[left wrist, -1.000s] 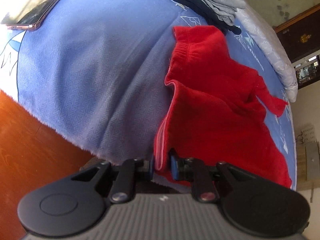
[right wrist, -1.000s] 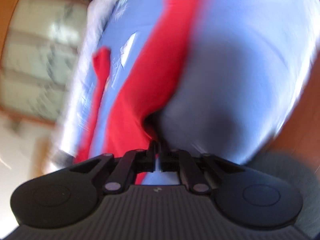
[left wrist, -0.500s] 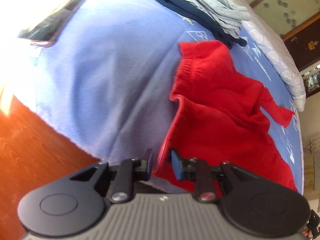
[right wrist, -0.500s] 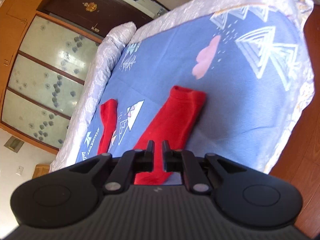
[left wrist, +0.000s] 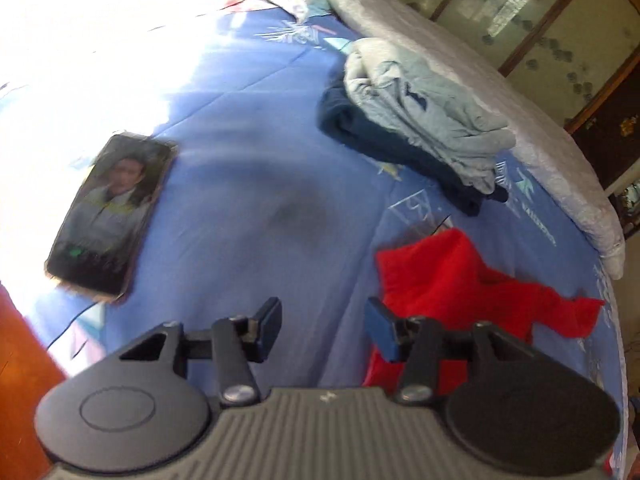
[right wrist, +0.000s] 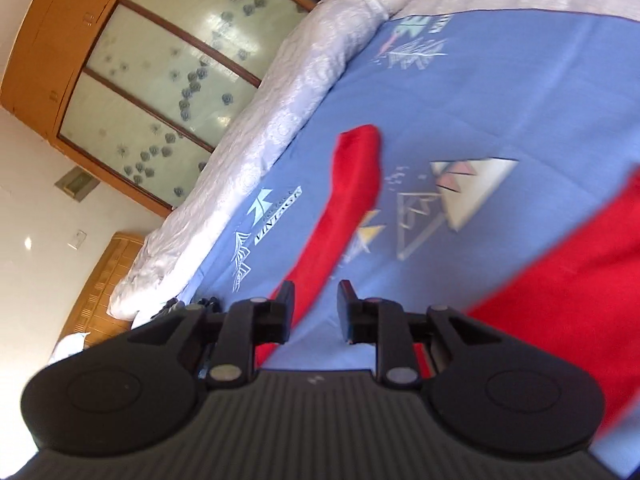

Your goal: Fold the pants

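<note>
The red pants (left wrist: pixel 460 284) lie spread on the blue bed cover (left wrist: pixel 248 200). In the left wrist view they sit to the right of my left gripper (left wrist: pixel 322 330), which is open and empty above the cover. In the right wrist view one red leg (right wrist: pixel 348 188) runs up the middle and a wider red part (right wrist: pixel 560 280) fills the right side. My right gripper (right wrist: pixel 316 312) is open and empty, just above the near end of the narrow leg.
A phone (left wrist: pixel 110 212) lies on the cover at the left. A pile of grey and navy clothes (left wrist: pixel 416 120) lies at the back. A white rolled quilt (right wrist: pixel 272 132) runs along the far bed edge, before a wooden wardrobe (right wrist: pixel 132 80). Wood floor (left wrist: pixel 16 364) shows at the left.
Both grippers have let go of the red pants and opened. Both have lifted away from the near edge; the pants now lie flat on the bed.
</note>
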A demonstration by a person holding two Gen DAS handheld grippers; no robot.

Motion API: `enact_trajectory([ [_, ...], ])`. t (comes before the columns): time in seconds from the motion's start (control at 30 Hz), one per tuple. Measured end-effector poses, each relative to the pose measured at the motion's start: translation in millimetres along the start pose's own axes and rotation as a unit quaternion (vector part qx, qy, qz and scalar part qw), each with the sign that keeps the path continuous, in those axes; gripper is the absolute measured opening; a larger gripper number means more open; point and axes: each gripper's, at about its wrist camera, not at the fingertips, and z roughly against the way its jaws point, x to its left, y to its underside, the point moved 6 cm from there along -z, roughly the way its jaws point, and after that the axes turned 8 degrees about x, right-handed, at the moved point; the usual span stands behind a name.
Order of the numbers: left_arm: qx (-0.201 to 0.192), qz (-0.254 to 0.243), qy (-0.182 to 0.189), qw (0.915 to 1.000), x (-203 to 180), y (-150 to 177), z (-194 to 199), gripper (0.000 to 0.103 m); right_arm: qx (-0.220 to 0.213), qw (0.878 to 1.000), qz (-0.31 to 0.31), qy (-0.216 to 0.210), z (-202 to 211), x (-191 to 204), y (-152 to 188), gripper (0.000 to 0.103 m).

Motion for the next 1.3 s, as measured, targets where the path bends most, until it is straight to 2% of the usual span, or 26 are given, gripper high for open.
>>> enact_trajectory([
  [0.03, 0.001, -0.005, 0.011, 0.9999, -10.5, -9.2, -15.0, 0.06, 0.001, 1.0, 0.0, 0.004, -9.8, 2.7, -3.1, 0.031],
  [0.13, 0.018, -0.007, 0.036, 0.9992, -32.6, -31.5, -64.7, 0.07, 0.004, 1.0, -0.015, 0.019, -35.7, 0.7, -16.0, 0.033],
  [0.2, 0.03, -0.005, 0.036, 0.9989, -41.9, -39.9, -95.8, 0.076, 0.004, 0.999, -0.019, 0.041, -49.7, -5.9, -27.5, 0.035],
  [0.3, 0.06, 0.002, 0.056, 0.9966, -54.9, -41.5, -127.9, 0.077, -0.002, 0.996, -0.03, 0.083, -75.2, -23.2, -49.5, 0.037],
  [0.37, 0.063, -0.008, 0.063, 0.9959, -66.5, -39.8, -138.4, 0.075, -0.004, 0.995, -0.054, 0.086, -93.5, -37.9, -64.9, 0.038],
  [0.4, 0.057, -0.019, 0.057, 0.9965, -73.1, -40.0, -141.3, 0.064, -0.003, 0.994, -0.067, 0.084, -103.6, -44.2, -71.8, 0.038],
  [0.43, 0.057, -0.031, 0.054, 0.9964, -79.1, -39.5, -144.1, 0.032, -0.002, 0.993, -0.08, 0.082, -114.7, -50.1, -77.5, 0.039],
  [0.47, 0.064, -0.037, 0.048, 0.9961, -83.9, -38.7, -148.4, 0.014, -0.002, 0.993, -0.091, 0.081, -124.8, -54.5, -81.8, 0.04],
  [0.53, 0.054, -0.036, 0.029, 0.9975, -88.0, -42.0, -149.0, 0.007, 0.003, 0.991, -0.11, 0.076, -147.4, -59.6, -86.4, 0.04],
  [0.57, 0.041, -0.041, 0.02, 0.9981, -89.5, -46.5, -143.9, 0.007, 0.009, 0.99, -0.12, 0.072, -158.5, -60.7, -87.5, 0.042],
  [0.63, -0.008, -0.039, -0.005, 0.9992, -83.5, -63.5, -121.1, 0.006, 0.02, 0.988, -0.136, 0.067, -180.2, -60.7, -85.5, 0.041],
  [0.7, -0.047, -0.008, -0.014, 0.9988, -67.1, -84.3, -94.9, 0.005, 0.022, 0.991, -0.11, 0.069, -189.4, -47.9, -85.9, 0.012],
  [0.73, -0.061, 0.011, -0.018, 0.9979, -57.0, -92.8, -83.6, 0.002, 0.026, 0.993, -0.085, 0.083, -190.9, -41.2, -87.7, 0.008],
  [0.77, -0.074, 0.023, -0.025, 0.9967, -48.5, -100.3, -73.9, 0.002, 0.016, 0.994, -0.061, 0.085, -185.9, -32.6, -90.9, 0.008],
  [0.8, -0.08, 0.029, -0.027, 0.996, -42.1, -105.3, -66.6, 0.002, 0.004, 0.996, -0.046, 0.07, -177.0, -24.5, -93.4, 0.008],
  [0.87, -0.077, 0.037, -0.013, 0.9963, -35.1, -109.0, -60.9, 0.002, -0.022, 0.998, -0.015, 0.048, -149.8, -11.7, -97.8, 0.007],
  [0.97, -0.059, 0.031, -0.003, 0.9978, -35.5, -99.5, -67.9, 0.003, -0.061, 0.996, 0.018, 0.055, -99.0, -11.9, -99.1, 0.008],
  [1.0, -0.049, 0.027, -0.001, 0.9984, -37.4, -94.3, -74.4, 0.005, -0.065, 0.995, 0.032, 0.074, -85.2, -18.1, -97.9, 0.009],
  [1.07, -0.02, 0.012, 0.003, 0.9997, -44.6, -83.8, -94.0, 0.024, -0.045, 0.987, 0.061, 0.144, -71.2, -37.6, -94.3, 0.019],
  [1.1, -0.007, 0.006, 0.0, 1.0, -47.6, -79.5, -103.8, 0.042, -0.039, 0.981, 0.058, 0.18, -65.3, -49.2, -94.1, 0.022],
  [1.13, 0.005, 0.002, -0.008, 1.0, -50.8, -75.3, -115.2, 0.056, -0.046, 0.974, 0.047, 0.217, -58.2, -58.9, -96.2, 0.024],
  [1.17, 0.014, -0.004, -0.014, 0.9998, -53.1, -71.3, -124.6, 0.058, -0.058, 0.971, 0.036, 0.23, -49.6, -65.8, -101.5, 0.024],
  [1.27, 0.037, -0.018, -0.023, 0.9989, -56.4, -63.8, -145.3, 0.062, -0.099, 0.969, 0.011, 0.224, -33.8, -71.4, -119.3, 0.027],
  [1.3, 0.03, -0.026, -0.022, 0.999, -59.2, -63.5, -147.3, 0.069, -0.098, 0.97, 0.017, 0.222, -36.1, -69.1, -124.4, 0.029],
])
